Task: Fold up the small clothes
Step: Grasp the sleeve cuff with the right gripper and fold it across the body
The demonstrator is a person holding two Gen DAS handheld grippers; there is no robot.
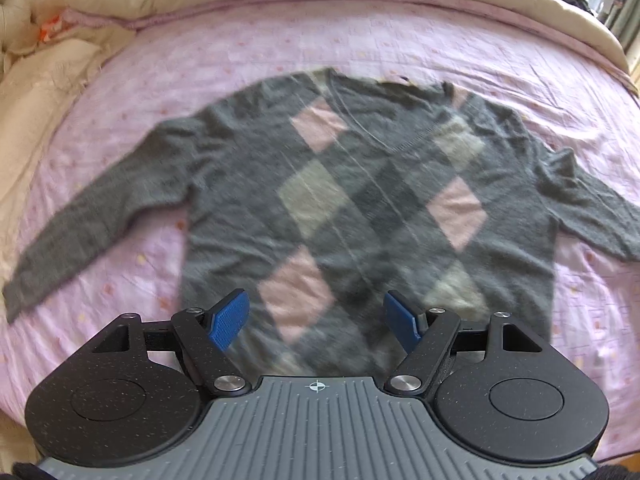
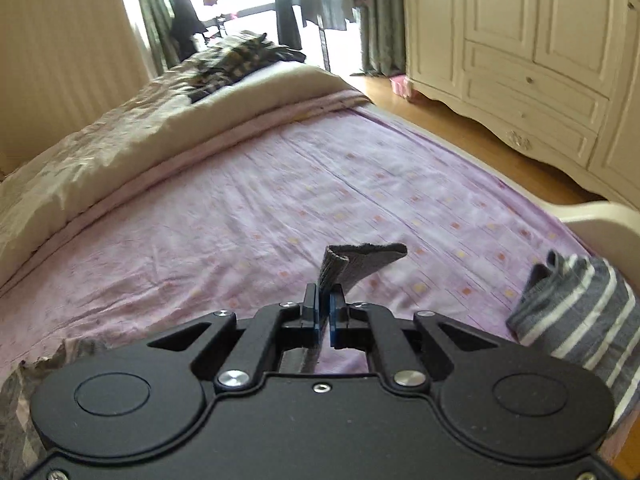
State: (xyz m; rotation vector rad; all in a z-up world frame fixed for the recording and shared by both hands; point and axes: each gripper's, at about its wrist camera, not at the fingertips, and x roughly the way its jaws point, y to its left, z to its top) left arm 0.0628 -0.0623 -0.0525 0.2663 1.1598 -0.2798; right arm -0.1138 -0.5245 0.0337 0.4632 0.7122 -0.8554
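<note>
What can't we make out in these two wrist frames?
- Left wrist view: the argyle sweater is motion-blurred; its hem is hidden behind the left gripper, and its right cuff is cut off by the frame edge.
- Right wrist view: the right gripper pinches a grey knit edge; which garment part it is can't be told.
- Striped garment: cut off at the frame edge, type unclear.

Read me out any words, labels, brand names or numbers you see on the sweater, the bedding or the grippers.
No readable text in either view.
Grey argyle knit sweater: no label or print shows.
Left gripper: only a crosshair mark on its ribbed grey body, no letters.
Grey and white striped folded garment: no text.
Cream wooden wardrobe: no text.
</note>
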